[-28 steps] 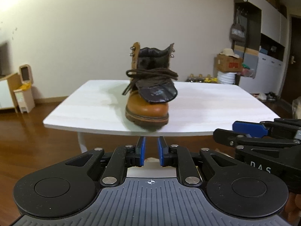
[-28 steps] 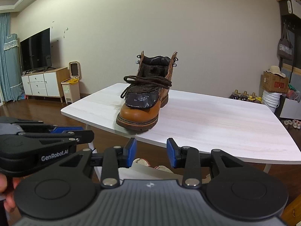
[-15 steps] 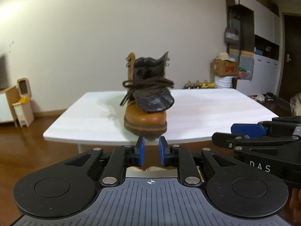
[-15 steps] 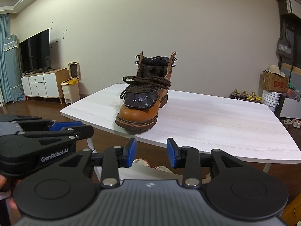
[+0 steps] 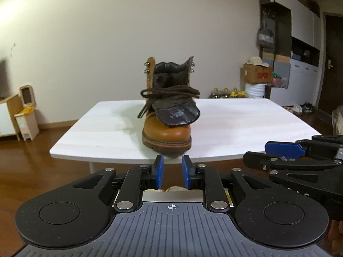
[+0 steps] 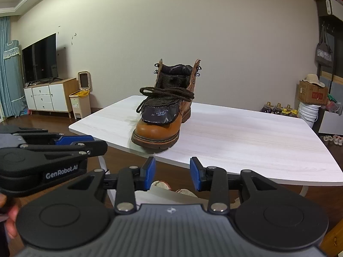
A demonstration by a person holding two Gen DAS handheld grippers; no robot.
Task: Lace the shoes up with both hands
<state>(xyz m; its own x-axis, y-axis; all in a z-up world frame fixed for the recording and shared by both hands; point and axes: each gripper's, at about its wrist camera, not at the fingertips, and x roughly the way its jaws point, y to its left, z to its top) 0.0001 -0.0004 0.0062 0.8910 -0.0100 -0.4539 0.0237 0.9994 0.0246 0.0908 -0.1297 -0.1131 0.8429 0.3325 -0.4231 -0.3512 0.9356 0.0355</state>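
Table: boot stands at its near edge.
Boot: toe toward both grippers, long axis running away.
Laces: loose over folded-down tongue.
Left gripper: spread, empty, below toe.
Right gripper: spread, empty, similarly near.

Your left gripper hung short of the desk, its blue fingers parted with nothing between them, having just been opening. The boot stood upright at the desk's near edge, tongue folded forward, dark lace heaped loosely across it. Your right gripper hovered right of the boot, off the desk.
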